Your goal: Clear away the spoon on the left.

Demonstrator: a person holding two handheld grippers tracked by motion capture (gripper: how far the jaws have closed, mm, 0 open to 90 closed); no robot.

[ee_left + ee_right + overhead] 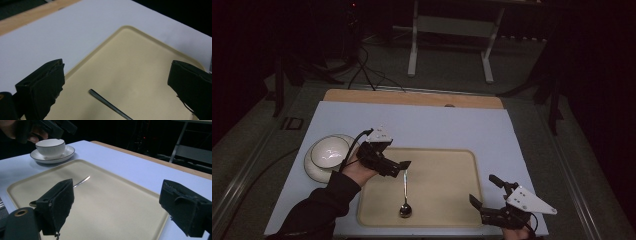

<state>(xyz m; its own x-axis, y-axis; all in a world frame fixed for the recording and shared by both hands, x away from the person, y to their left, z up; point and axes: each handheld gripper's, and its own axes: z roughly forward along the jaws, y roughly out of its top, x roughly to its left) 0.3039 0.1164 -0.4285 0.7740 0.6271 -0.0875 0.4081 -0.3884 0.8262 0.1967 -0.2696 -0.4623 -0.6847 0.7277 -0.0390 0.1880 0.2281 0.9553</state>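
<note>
Nearest the camera in the high view: the right tongs (483,192) at the near right corner of the worktop (437,125), jaws spread wide, holding nothing, tips just over the tray's near right rim. A dark sleeve comes in at the near left.

The spoon (405,192) lies on the beige tray (447,170), left of the tray's middle. Its long axis runs near-to-far: bowl toward the near edge of the tray, handle tip pointing to the far edge. In the right gripper view the spoon (81,182) shows past the left jaw, handle catching light, well apart from those tongs.

The left tongs (398,167) hang over the tray's left part, jaws wide and empty. We see the handle tip just beside them in the high view. The left gripper view confirms it: the handle (107,103) sits low between the two black jaws, running away toward the lower right, touching neither jaw.

So the left hand is the nearer one, by a clear margin. We judge the handle end is the part on offer; the jaws look set roughly across the handle, though we cannot tell their height above it.

A white cup on its saucer (314,167) stands off the tray, near the left edge of the worktop, behind the left hand.
</note>
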